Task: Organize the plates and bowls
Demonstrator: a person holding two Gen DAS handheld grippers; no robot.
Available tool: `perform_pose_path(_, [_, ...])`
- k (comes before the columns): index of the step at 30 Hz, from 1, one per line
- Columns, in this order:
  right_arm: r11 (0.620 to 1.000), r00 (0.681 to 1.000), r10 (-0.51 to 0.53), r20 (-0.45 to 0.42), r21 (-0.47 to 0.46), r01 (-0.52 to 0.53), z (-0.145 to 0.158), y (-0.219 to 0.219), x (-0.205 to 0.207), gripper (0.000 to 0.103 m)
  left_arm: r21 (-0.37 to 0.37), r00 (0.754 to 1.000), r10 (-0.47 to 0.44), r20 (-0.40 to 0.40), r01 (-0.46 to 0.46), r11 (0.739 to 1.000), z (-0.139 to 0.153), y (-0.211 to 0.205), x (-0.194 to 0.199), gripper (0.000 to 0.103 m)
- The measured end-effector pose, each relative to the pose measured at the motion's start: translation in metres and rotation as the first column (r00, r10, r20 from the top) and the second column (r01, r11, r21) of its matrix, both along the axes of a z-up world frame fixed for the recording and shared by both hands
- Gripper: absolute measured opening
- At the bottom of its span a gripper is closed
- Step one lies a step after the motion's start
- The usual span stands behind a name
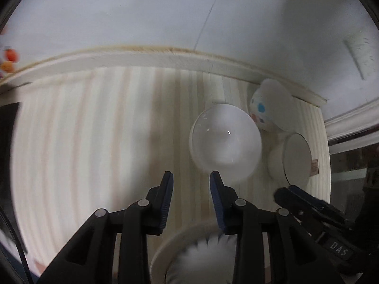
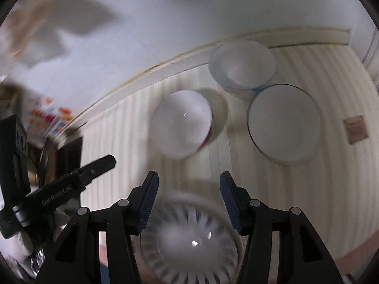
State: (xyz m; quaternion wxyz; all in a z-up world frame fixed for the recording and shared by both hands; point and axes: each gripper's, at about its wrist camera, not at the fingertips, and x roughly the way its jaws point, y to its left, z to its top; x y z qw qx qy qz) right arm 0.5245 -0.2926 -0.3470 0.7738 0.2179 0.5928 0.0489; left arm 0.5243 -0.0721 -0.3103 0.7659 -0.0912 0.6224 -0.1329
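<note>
A bowl with dark radial stripes (image 2: 189, 236) sits low in the right wrist view, blurred, under and between the spread fingers of my right gripper (image 2: 189, 179), which is open; the pads do not press on it. The same bowl (image 1: 201, 253) lies below my left gripper (image 1: 191, 178), whose jaws stand a little apart with only the striped surface between the tips. Ahead stand a plain white bowl (image 1: 225, 142) (image 2: 182, 127), a cartoon-printed bowl (image 1: 267, 104) (image 2: 241, 66) and a round white dish (image 1: 296, 158) (image 2: 284, 123).
Everything rests on a cream striped tabletop (image 1: 94, 142) with a raised back edge (image 1: 142, 59) against a white wall. A small brown tag (image 2: 356, 129) lies at the right. Colourful items (image 2: 47, 116) and a dark object (image 1: 7, 130) are at the left.
</note>
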Motion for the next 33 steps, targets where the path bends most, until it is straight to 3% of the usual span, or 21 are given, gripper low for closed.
perform_pose_path(4, [0.998,0.997,-0.052,-0.062,-0.022,0.051,-0.042,-0.002,0.039,0.056,-0.019,0.997,-0.048,-0.067,0.047,0.999,-0.041,-0.012,0.034,0.029])
perform_pose_path(6, [0.998,0.994,-0.062,-0.084,-0.013,0.062,-0.059,-0.002,0.051,0.046,-0.024,0.996,-0.065,-0.068,0.064,0.998,-0.055,-0.017,0.043,0.028])
perform_pose_path(7, [0.998,0.994,-0.057,-0.089,-0.021,0.055,-0.064,0.000,0.054,0.033,-0.033,0.996,-0.072,-0.057,0.071,0.997,-0.058,-0.019,0.044,0.027])
perform_pose_path(10, [0.996,0.996,-0.041,-0.082,-0.080,0.035,-0.076,0.005,0.062,0.015,-0.047,0.996,-0.083,-0.016,0.082,0.996,-0.058,-0.022,0.043,0.018])
perform_pose_path(14, [0.992,0.999,-0.002,-0.054,-0.124,-0.004,-0.074,0.010,0.061,0.014,-0.010,0.995,-0.092,0.033,0.092,0.996,-0.045,-0.025,0.030,0.018])
perform_pose_path(21, [0.991,0.999,0.054,0.004,-0.122,-0.053,-0.037,0.012,0.044,0.014,0.011,0.994,-0.067,0.083,0.067,0.998,-0.006,-0.026,-0.002,0.018])
perform_pose_path(27, [0.989,0.991,0.116,0.060,-0.096,-0.110,0.012,-0.005,-0.002,0.014,-0.013,0.991,-0.034,0.127,0.036,0.999,0.044,-0.038,-0.054,0.018])
perform_pose_path(33, [0.984,0.982,0.157,0.101,-0.100,-0.147,0.051,-0.040,-0.058,0.014,-0.016,0.985,-0.046,0.166,0.049,0.999,0.071,-0.069,-0.098,0.018])
